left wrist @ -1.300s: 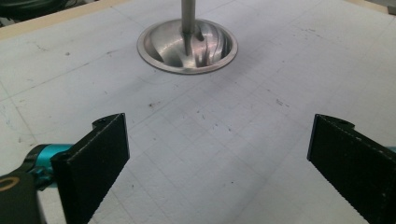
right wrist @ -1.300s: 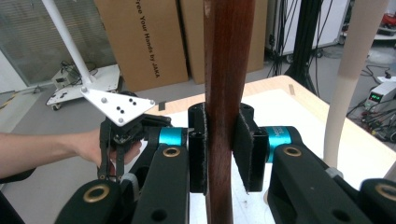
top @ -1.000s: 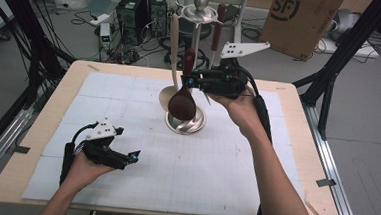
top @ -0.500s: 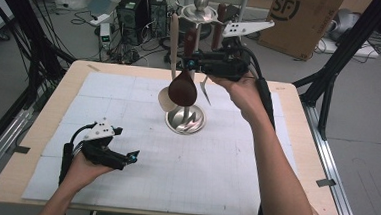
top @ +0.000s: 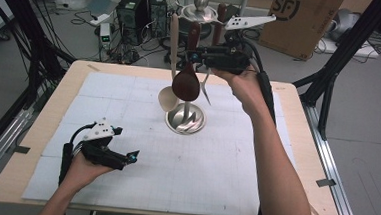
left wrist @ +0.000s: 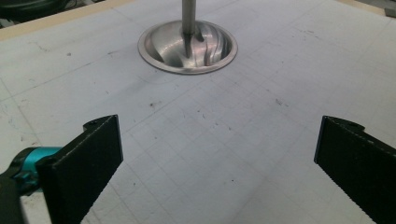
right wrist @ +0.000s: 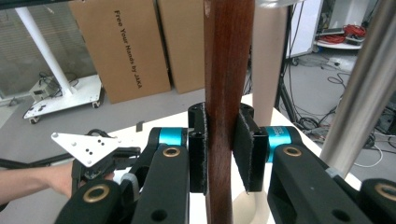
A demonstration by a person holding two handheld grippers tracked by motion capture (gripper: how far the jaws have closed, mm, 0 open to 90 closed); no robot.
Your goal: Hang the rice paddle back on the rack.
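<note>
Right gripper (top: 197,56): clamped on the handle of the dark wooden spoon (top: 186,80). In the right gripper view both pads squeeze the brown handle (right wrist: 228,93) from the sides, so I've got a solid pinch.

Spoon position: hanging bowl-down in the air beside the rack post, above the round metal base (top: 185,119), touching nothing but my jaws as far as I can see. I grip mid-handle so the heavy bowl dangles straight and doesn't swing.

Rack (top: 200,8): steel utensil stand near the back middle of the table (top: 37,128). A pale wooden spoon (top: 171,61) hangs on it, plus what I think is a fork on the right side, though that bit is tiny and blurry.

Why up high: my guess is I need the handle top level with the hooks under the rack's cap.

Left gripper (top: 125,158): jaws spread wide, nothing in them, parked low over the mat at front left. Its own camera looks at the base (left wrist: 187,46) across bare mat. I keep it out of the way since this is a one-hand job.

Watch out: bumping the pale spoon.
</note>
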